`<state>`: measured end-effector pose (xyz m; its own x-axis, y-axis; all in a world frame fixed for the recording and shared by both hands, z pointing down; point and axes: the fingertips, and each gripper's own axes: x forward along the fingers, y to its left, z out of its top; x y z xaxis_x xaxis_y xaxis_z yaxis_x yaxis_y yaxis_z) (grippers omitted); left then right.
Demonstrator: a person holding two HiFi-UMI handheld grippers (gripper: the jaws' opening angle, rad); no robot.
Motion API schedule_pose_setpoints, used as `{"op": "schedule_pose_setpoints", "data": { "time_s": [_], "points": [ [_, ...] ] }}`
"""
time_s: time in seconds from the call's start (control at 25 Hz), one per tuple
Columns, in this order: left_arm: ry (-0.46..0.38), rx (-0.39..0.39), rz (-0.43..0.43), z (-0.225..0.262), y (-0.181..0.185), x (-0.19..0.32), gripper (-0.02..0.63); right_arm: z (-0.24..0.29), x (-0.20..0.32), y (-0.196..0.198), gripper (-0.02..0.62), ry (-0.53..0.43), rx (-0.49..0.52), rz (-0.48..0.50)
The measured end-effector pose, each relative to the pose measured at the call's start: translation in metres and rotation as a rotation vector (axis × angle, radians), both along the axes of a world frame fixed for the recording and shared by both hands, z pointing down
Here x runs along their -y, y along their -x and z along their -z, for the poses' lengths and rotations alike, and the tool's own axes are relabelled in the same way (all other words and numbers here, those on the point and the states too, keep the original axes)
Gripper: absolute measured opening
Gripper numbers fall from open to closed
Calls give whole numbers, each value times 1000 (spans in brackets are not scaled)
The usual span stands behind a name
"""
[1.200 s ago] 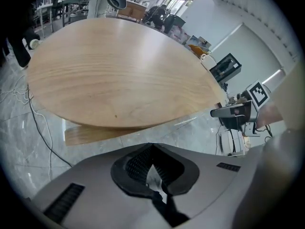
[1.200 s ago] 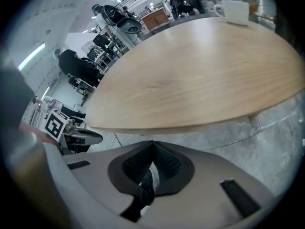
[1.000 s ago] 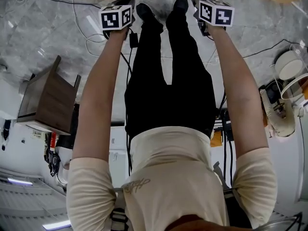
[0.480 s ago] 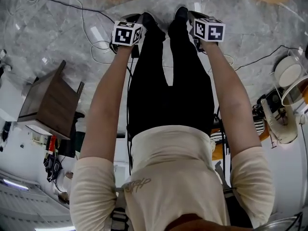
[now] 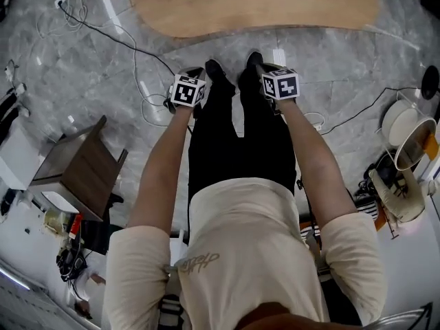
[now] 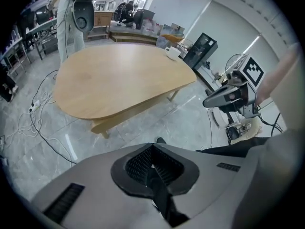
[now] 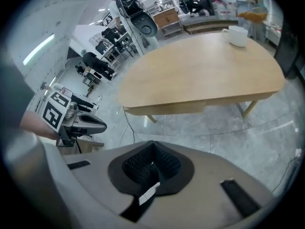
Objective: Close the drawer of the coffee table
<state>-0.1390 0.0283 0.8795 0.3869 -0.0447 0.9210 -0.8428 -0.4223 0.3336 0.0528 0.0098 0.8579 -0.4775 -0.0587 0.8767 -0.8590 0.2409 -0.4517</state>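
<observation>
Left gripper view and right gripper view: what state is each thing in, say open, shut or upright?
Left grey two-jaw gripper: shut, nothing between its jaws.
Right grey two-jaw gripper: shut, nothing between its jaws.
Small white cup: upright on the table.
Light wooden rounded coffee table: standing level on its legs.

coffee table point(image 5: 254, 5) ahead, cup point(image 7: 237, 36) on it

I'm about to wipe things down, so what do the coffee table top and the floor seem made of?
Coffee table top: likely light wood or veneer, matte, even tan with faint grain. Floor: seemingly polished stone or marble-look tile, grey veining, joint lines, glossy reflections.
</observation>
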Motion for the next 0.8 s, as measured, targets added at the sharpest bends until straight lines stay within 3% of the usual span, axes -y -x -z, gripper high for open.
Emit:
{"op": "schedule_pose_setpoints", "data": {
  "time_s": [0.16,0.32,0.48,0.8],
  "points": [
    [-37,-4,-2,55,-7,14,5,51,11,2,-5,-38,-7,116],
    [-96,-68,31,117,-26,23,5,112,14,10,-5,-74,41,168],
    [-180,-151,60,184,-44,42,5,167,29,26,-5,-126,90,169],
    [-363,-189,59,298,-61,60,5,281,50,37,-5,-311,172,142]
  ]
}}
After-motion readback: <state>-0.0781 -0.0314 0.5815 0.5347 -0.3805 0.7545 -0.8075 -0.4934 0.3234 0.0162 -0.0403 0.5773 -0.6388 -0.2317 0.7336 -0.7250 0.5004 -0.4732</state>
